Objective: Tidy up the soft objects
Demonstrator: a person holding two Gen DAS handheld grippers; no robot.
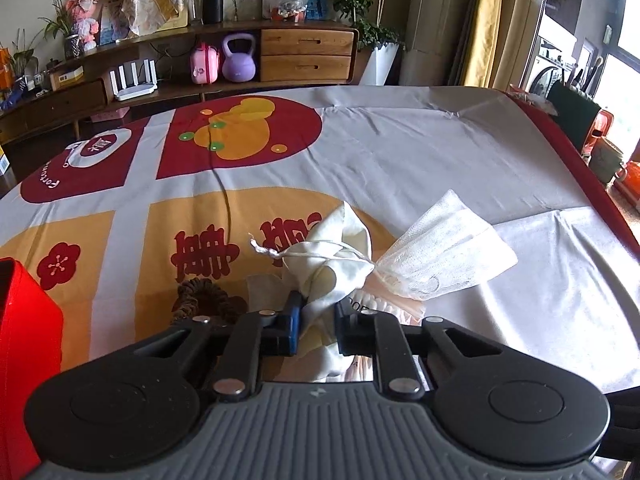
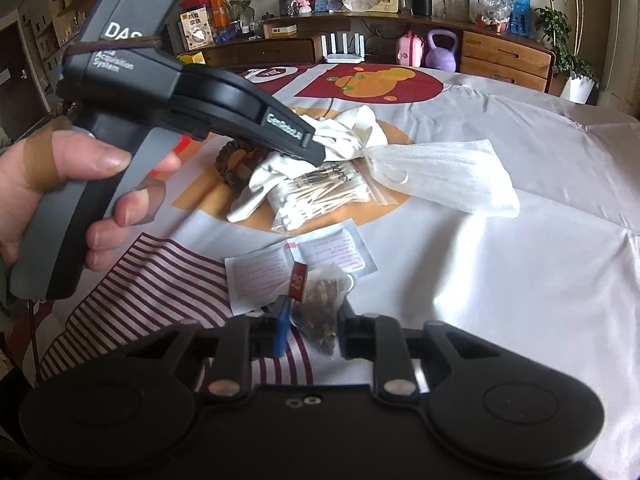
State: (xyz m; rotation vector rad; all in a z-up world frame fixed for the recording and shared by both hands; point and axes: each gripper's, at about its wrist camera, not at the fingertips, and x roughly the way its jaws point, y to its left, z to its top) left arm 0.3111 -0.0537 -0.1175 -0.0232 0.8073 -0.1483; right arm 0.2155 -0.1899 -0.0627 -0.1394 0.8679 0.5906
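My left gripper is shut on a white drawstring cloth pouch, and the fabric bunches up between its pads. In the right wrist view a hand holds this gripper, its tip on the pouch. A white mesh mask lies just right of the pouch, also seen from the right wrist. My right gripper is shut on a mesh tea bag with dried herbs inside and a red tag.
A bag of cotton swabs and a brown scrunchie lie by the pouch. Two flat paper sachets rest behind the tea bag on a striped cloth. A red box stands at the left. A patterned sheet covers the table.
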